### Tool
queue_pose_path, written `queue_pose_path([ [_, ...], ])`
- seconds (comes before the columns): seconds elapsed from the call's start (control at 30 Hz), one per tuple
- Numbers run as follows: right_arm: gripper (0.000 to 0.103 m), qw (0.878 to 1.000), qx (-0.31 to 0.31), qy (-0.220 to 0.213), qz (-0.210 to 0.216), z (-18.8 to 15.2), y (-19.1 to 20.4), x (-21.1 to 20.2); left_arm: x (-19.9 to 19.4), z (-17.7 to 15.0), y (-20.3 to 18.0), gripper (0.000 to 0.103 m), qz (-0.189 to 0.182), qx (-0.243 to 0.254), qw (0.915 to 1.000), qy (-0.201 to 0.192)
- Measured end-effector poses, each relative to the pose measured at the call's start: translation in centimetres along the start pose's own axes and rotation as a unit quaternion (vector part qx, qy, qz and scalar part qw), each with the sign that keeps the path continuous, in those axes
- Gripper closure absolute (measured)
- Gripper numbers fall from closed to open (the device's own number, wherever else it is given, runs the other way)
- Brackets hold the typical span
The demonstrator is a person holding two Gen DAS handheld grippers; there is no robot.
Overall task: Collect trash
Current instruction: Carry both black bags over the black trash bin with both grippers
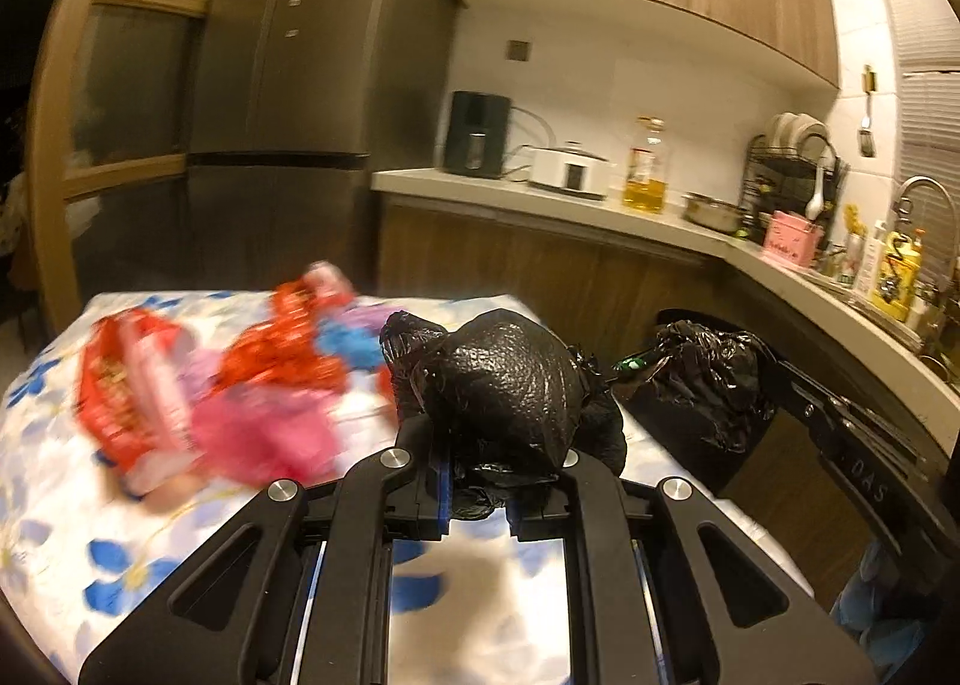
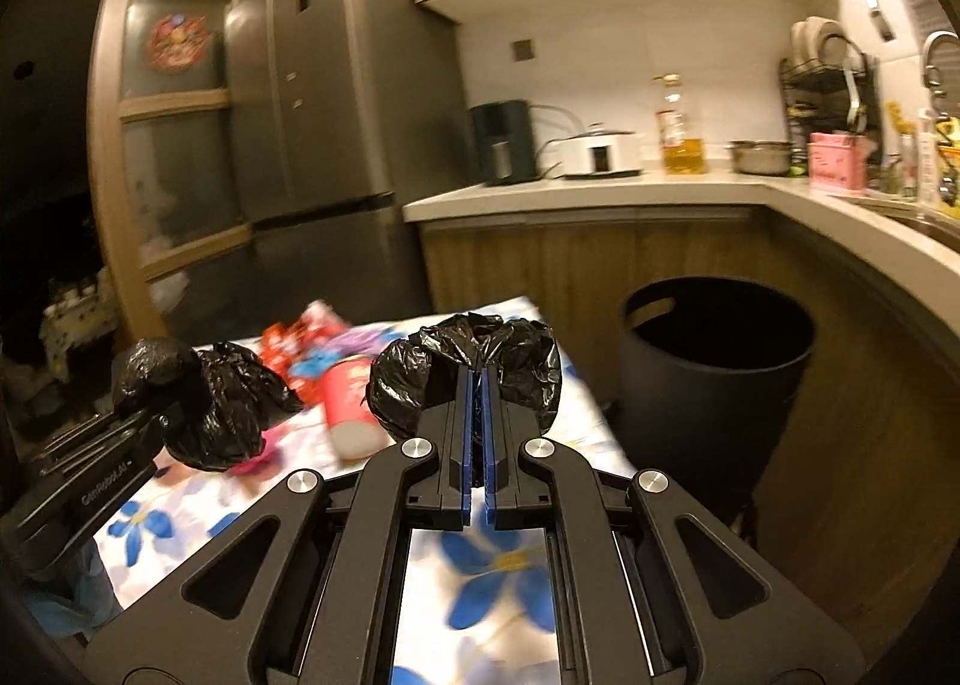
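A black trash bag [image 2: 468, 379] is held up over the floral-clothed table [image 2: 498, 583], stretched between both grippers: the right gripper [image 2: 479, 385] jaws are pinched tight on one bunch, the left gripper [image 1: 480, 469] is clamped on another. Snack wrappers [image 1: 198, 379] are piled on the table, and a black bin [image 2: 714, 385] is parked just beside it.

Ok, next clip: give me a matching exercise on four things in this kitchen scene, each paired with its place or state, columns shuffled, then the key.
Things:
1. black trash bag
2. black bin
3. red paper cup
4. oil bottle

Places or states:
A. lying on its side on the floral tablecloth
B. standing on the countertop
C. pinched by both the right gripper and the left gripper
D. on the floor beside the table, no liner in it

Pairs: 1-C, 2-D, 3-A, 4-B
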State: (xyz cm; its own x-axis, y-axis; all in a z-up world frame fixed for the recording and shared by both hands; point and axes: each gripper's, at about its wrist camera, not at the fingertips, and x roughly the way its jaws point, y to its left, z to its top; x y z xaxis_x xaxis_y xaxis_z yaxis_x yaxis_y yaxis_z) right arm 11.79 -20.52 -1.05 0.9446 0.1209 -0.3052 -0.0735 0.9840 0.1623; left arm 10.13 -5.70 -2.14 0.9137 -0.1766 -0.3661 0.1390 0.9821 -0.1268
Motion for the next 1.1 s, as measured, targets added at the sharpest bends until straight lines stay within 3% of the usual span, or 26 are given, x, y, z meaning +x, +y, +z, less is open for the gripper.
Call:
queue_pose_path([
  [0.3, 0.1, 0.995, 0.013, -0.045, -0.085, 3.0, -5.9, -0.3, 4.6, 3.3, -7.7, 0.09, -0.071, 0.038, 0.9966, -0.018],
  [0.6, 0.1, 0.987, 0.026, -0.062, -0.146, 5.2, -11.2, 1.8, 10.3, 5.6, -14.4, 0.09, -0.096, 0.061, 0.9934, -0.01],
  [1.1, 0.1, 0.984, 0.052, -0.061, -0.156, 6.8, -16.5, 4.4, 15.2, 6.7, -20.0, 0.09, -0.106, 0.084, 0.9908, 0.004],
])
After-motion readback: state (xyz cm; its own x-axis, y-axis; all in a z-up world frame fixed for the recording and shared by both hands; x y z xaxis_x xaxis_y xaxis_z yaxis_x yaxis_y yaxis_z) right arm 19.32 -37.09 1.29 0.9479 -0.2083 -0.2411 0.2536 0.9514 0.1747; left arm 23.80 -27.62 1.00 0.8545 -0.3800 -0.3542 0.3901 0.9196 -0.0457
